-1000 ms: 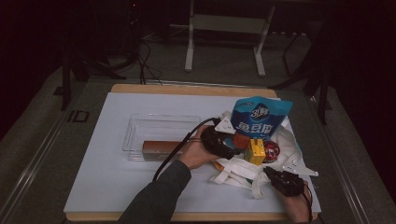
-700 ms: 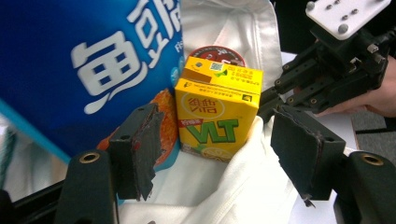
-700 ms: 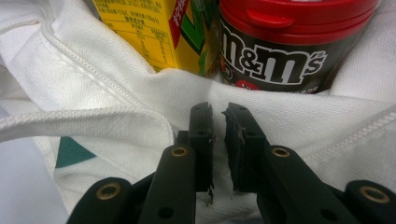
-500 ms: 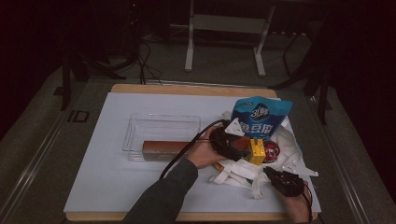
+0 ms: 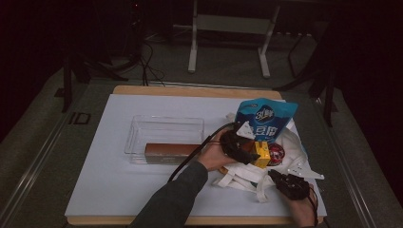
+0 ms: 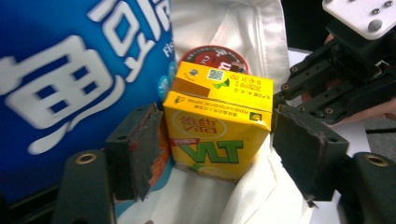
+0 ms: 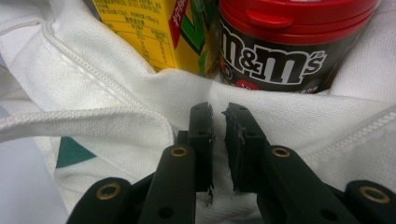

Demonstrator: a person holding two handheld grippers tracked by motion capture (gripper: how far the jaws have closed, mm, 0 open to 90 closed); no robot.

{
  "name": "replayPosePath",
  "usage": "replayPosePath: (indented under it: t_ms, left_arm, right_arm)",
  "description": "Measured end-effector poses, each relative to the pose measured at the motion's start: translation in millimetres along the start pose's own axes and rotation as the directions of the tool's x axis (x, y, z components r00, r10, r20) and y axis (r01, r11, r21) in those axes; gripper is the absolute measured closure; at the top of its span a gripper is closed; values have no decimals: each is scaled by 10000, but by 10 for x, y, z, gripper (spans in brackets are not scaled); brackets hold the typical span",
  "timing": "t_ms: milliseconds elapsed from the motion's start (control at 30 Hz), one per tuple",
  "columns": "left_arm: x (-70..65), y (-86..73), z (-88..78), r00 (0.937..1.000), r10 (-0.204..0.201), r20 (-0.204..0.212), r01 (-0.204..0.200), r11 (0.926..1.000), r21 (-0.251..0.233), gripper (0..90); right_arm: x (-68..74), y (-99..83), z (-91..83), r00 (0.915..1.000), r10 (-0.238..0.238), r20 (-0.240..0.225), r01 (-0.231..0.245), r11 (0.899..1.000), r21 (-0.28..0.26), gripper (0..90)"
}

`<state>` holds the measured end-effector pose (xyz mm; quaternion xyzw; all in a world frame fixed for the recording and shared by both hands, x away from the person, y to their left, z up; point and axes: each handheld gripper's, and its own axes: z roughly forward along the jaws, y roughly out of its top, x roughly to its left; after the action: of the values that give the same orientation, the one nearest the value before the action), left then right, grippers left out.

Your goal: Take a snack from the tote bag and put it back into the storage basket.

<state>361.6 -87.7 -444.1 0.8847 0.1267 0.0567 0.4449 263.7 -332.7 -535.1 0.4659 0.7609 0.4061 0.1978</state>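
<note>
While the right gripper [image 7: 218,140] pinches what looks like the white bag's [image 7: 93,79] edge, the left gripper [image 6: 215,144] has just been opening, its jaws now spread around the yellow carton [image 6: 217,135].

My wooden-edged desk [image 5: 190,90] carries a white rectangular mat [image 5: 109,156] across most of its top. Grey carpeted floor [image 5: 43,137] surrounds it on the left, the right and beyond. A pale grey metal stand on two splayed legs [image 5: 228,42] sits behind the desk. Black cables [image 5: 149,66] trail across the floor nearby. The far room is dark; light falls mainly on the desk.
</note>
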Motion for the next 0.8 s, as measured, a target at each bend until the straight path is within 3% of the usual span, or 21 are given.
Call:
replayPosePath:
  t_ms: [333,400,567,800]
  left_arm:
    - [9,60,133,9999,-66,93,66,10000,-13,246]
    - [7,69,196,9999,-81,133,79,9998,181,195]
    - [-4,48,289,9994,5,338,-17,9994,356,172]
    - [23,34,337,9983,-181,550,182,9998,-10,170]
  right_arm:
    - [-2,-1,0,10000,21,-29,-21,10000,-11,805]
    - [-2,-1,0,10000,25,-28,-25,10000,-6,805]
    - [-2,0,0,10000,24,-28,-24,10000,-1,806]
    - [-3,0,0,10000,50,-39,-50,10000,1,806]
